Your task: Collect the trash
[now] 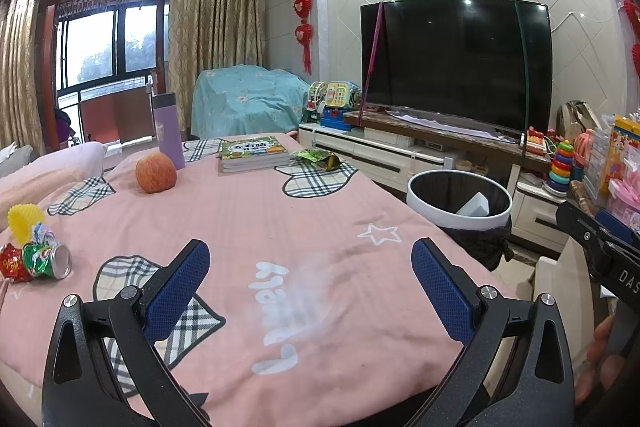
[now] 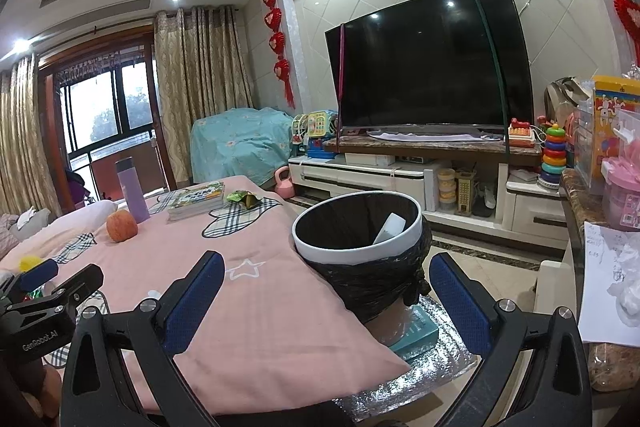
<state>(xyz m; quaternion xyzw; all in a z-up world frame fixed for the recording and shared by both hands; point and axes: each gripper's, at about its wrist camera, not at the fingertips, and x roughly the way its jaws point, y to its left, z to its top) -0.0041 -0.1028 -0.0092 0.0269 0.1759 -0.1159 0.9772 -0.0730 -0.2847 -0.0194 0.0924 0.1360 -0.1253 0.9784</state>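
Crushed green can (image 1: pixel 47 259) lies beside red wrapper (image 1: pixel 12 263) on pink blanket (image 1: pixel 280 227).

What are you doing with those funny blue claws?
A person is tidying trash off the pink blanket with a gripper in each hand. Both the left gripper and the right gripper are open and empty. A crushed can, a red wrapper and a yellow cupcake liner lie at the left edge; a green wrapper lies by the books. The white-rimmed trash bin already holds a white piece.
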